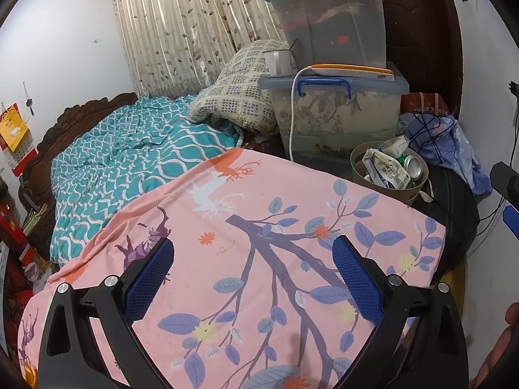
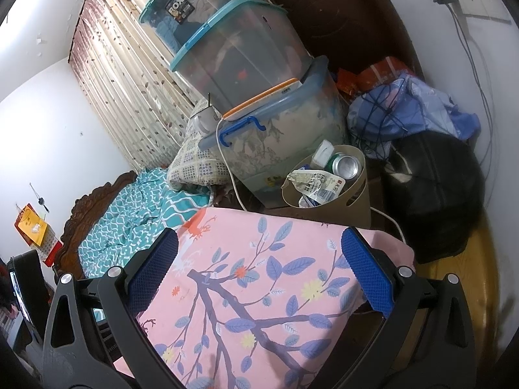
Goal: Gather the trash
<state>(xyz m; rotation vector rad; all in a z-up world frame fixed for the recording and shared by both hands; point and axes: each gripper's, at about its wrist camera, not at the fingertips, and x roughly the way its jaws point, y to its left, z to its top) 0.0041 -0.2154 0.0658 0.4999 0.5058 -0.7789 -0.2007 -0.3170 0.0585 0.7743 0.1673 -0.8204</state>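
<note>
A tan round trash bin (image 1: pixel 412 191) stands past the far right edge of the bed, beside the storage boxes; it also shows in the right wrist view (image 2: pixel 353 191). It holds a green drink can (image 1: pixel 412 163) (image 2: pixel 343 165), crumpled white wrappers (image 1: pixel 386 168) (image 2: pixel 318 184) and a small white carton (image 2: pixel 321 154). My left gripper (image 1: pixel 253 259) is open and empty above the pink flowered cover (image 1: pixel 259 227). My right gripper (image 2: pixel 259 253) is open and empty above the same cover (image 2: pixel 246 291), short of the bin.
Stacked clear storage boxes (image 1: pixel 334 110) (image 2: pixel 246 52) stand behind the bin, with a mug (image 1: pixel 275 63) and an orange-edged device with a white cable (image 1: pixel 353 70) on the lower lid. A teal quilt (image 1: pixel 129 155), a pillow (image 1: pixel 240 97), a black bag (image 2: pixel 434 194) and blue clothes (image 2: pixel 405 107) lie around.
</note>
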